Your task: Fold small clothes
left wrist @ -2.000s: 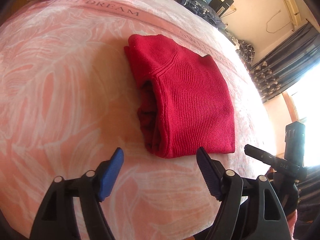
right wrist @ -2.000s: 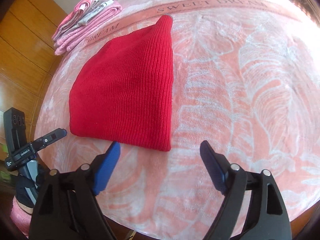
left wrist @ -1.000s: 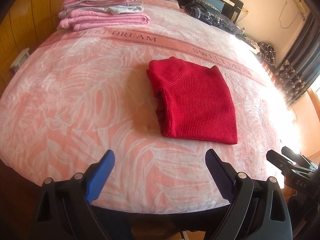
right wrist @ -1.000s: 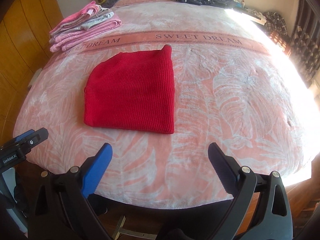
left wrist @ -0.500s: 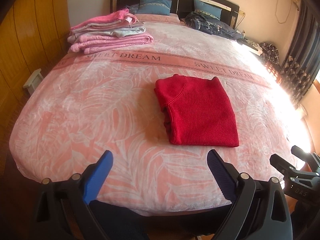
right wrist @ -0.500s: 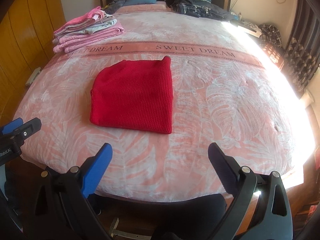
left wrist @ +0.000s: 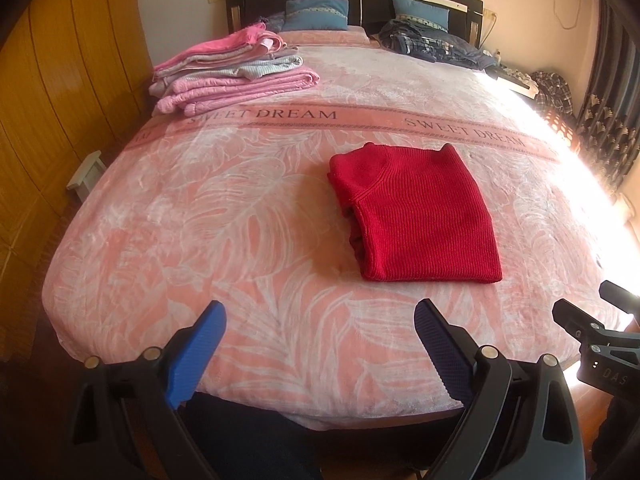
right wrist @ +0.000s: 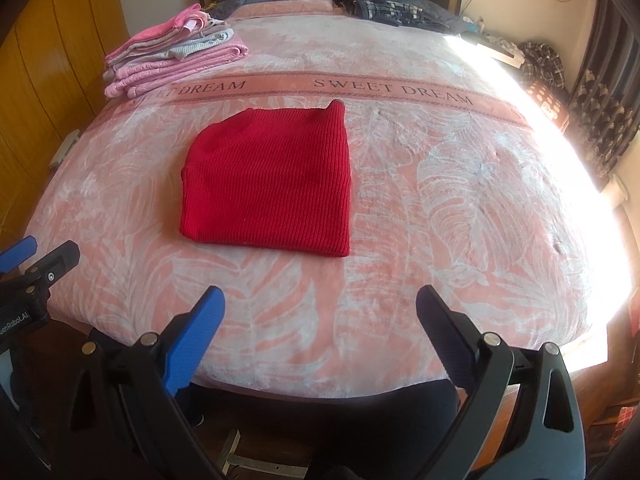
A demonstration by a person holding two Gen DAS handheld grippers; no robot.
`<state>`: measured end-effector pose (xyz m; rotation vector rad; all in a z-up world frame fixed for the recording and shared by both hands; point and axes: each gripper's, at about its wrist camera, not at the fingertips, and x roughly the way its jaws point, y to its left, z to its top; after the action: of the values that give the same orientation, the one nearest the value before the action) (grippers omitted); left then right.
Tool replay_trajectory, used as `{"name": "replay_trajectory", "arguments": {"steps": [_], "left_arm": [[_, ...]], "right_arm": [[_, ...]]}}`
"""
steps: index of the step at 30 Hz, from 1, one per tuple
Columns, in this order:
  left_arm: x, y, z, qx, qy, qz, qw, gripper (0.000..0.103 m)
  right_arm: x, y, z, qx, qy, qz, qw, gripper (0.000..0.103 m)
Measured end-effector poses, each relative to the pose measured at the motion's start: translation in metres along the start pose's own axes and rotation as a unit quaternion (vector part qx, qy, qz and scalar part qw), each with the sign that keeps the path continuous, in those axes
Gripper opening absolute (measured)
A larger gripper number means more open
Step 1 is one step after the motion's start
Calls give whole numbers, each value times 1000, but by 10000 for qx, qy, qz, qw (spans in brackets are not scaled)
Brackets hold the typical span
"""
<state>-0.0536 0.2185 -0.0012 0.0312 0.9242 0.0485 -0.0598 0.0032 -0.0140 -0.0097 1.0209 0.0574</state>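
Near the foot edge of the bed (left wrist: 120,220), the red sweater (left wrist: 420,224) is laid folded; the left gripper (left wrist: 320,344) and the right gripper (right wrist: 320,332) are held wide open and empty, apparently because folding is finished.

Bright daylight from the right blows out the bed (left wrist: 248,216) edge; fisheye bends and darkens corners.

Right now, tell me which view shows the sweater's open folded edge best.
The left wrist view. There the red sweater shows its stacked layers and the gap between them along its left side. The right wrist view shows the same sweater only as a flat ribbed top; the layered edge is hidden there.
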Motion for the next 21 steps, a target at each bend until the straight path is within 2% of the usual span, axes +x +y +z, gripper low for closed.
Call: {"name": "replay_trajectory", "arguments": {"steps": [21], "left_arm": [[14, 3, 1, 6, 50, 119, 9999, 96]], "right_arm": [[13, 4, 1, -62, 59, -170, 9998, 96]]}}
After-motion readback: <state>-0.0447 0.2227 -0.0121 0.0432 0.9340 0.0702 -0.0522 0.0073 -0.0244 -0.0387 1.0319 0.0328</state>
